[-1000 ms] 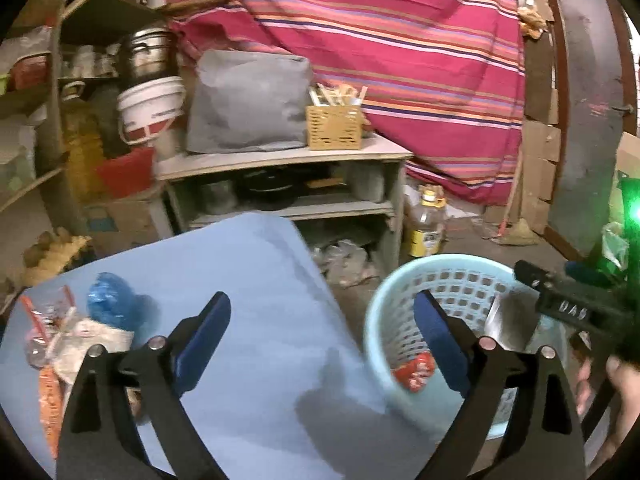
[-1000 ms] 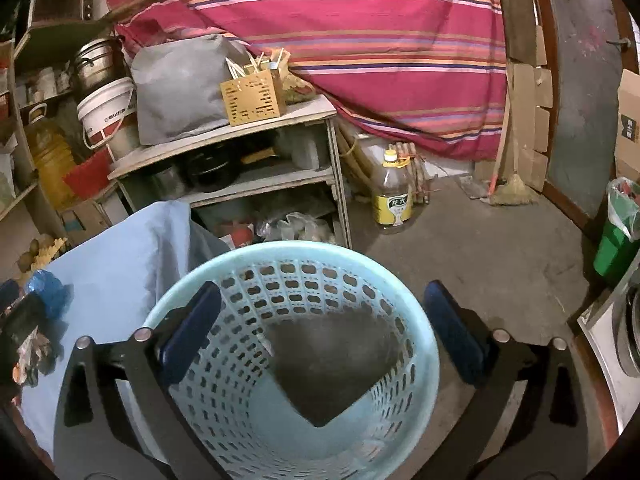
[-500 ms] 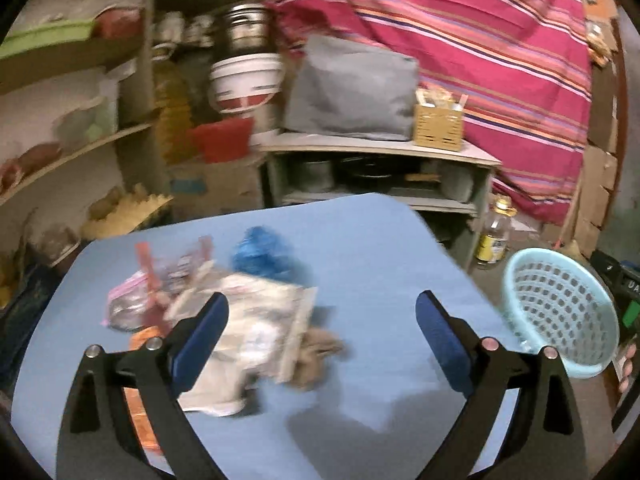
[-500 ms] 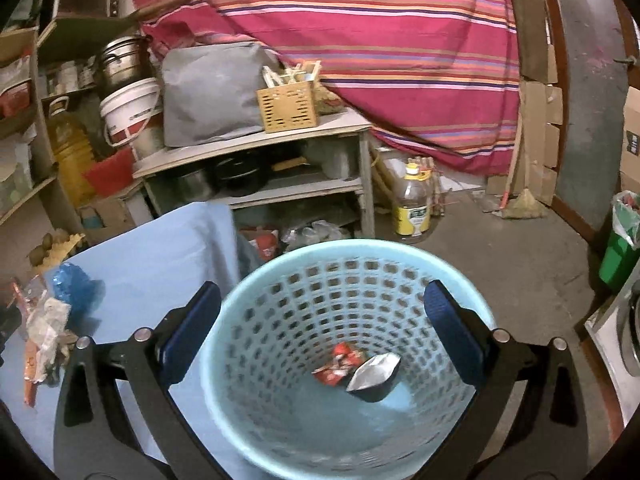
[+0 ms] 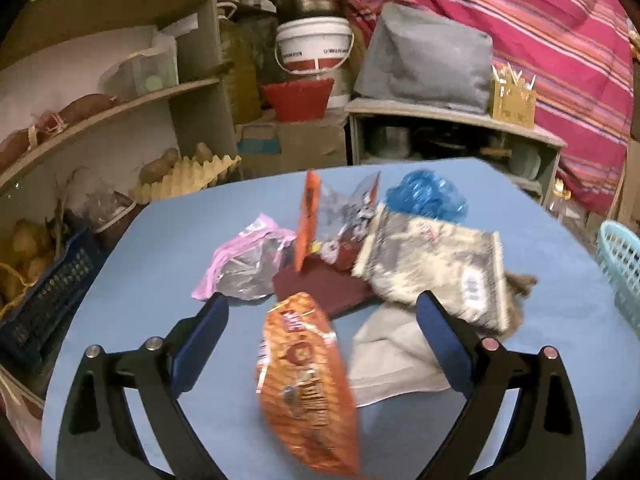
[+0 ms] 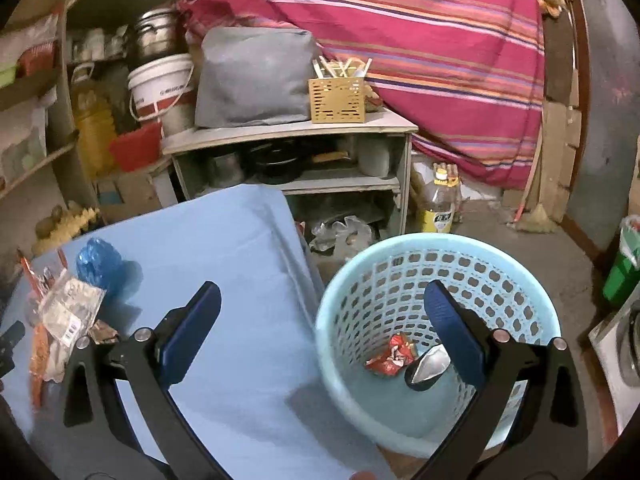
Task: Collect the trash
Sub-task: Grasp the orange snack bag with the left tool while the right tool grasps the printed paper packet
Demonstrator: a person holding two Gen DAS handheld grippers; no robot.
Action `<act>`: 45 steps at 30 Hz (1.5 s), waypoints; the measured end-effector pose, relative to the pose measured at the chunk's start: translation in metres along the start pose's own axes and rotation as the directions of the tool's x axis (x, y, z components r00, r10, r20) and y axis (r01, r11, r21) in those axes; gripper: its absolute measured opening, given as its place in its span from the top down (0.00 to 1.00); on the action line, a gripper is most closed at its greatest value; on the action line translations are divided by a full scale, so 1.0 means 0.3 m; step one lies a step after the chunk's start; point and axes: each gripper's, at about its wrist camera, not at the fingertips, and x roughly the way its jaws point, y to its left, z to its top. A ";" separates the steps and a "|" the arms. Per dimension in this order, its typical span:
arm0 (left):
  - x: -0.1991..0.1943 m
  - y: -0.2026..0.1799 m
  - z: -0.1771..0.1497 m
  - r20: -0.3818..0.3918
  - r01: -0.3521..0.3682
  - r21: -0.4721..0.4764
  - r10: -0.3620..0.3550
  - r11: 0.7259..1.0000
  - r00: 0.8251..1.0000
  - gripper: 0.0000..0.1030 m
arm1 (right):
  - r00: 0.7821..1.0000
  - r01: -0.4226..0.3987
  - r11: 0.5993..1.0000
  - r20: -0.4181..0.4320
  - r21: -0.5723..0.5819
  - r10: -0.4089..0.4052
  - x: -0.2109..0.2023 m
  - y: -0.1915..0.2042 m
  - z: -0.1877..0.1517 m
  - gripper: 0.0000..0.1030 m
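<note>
A heap of trash lies on the blue table (image 5: 160, 256): an orange snack bag (image 5: 308, 384), a pink wrapper (image 5: 244, 260), a pale printed packet (image 5: 436, 268), a blue crumpled bag (image 5: 426, 196) and a grey sheet (image 5: 392, 356). My left gripper (image 5: 322, 312) hangs open over the orange bag, which sits between its fingers untouched. My right gripper (image 6: 320, 304) is open, straddling the table edge and the light blue basket (image 6: 400, 256). Inside the basket lie a red wrapper (image 6: 390, 356) and a silver wrapper (image 6: 428, 366). The same heap (image 6: 68, 312) shows at far left in the right wrist view.
A low shelf unit (image 6: 288, 136) with a grey bag (image 6: 252, 76) and a yellow box stands behind the table. A white bucket (image 5: 314, 46), a red bowl (image 5: 298, 98) and an egg tray (image 5: 184, 176) crowd the left shelves. An oil bottle (image 6: 438, 204) and a green bin (image 6: 622, 264) stand on the floor.
My left gripper swung away from the basket and closed in on the trash heap, now over the orange bag. The right gripper drifted left, so the basket now sits lower right.
</note>
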 end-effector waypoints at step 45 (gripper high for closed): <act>0.059 0.311 0.005 -0.058 0.076 -0.133 -0.084 0.988 0.995 0.95 | 0.908 -0.346 0.936 -0.272 -0.061 0.318 0.263 0.701 -0.074 0.04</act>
